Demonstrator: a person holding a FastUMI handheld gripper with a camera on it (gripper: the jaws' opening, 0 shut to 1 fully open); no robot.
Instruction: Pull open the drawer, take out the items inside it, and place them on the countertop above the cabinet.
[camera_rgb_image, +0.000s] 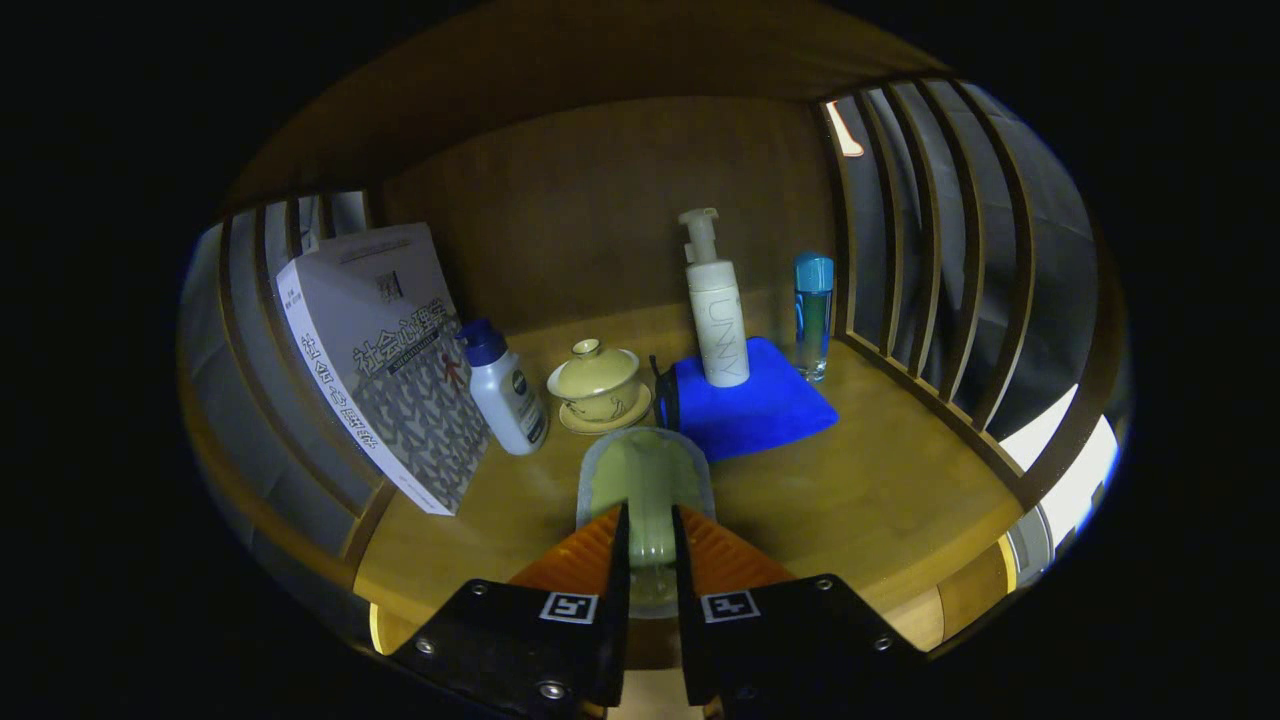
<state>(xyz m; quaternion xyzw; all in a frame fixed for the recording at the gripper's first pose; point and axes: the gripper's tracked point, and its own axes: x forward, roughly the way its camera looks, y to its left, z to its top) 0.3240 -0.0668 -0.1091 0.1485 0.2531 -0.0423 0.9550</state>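
Between the gripper fingers, a pale translucent container was clamped above the bench.
Just beyond it stood a lidded cup and blue cloth bearing a pump bottle; a book leaned further off.

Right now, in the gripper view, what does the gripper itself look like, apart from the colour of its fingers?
The gripper has two wedge-shaped fingers with ribbed outer faces, narrowing toward the tips. Each sits on a black angular mount fastened with small silver screws. Each mount carries a small square black-and-white marker near its inner edge. No cables are visible.
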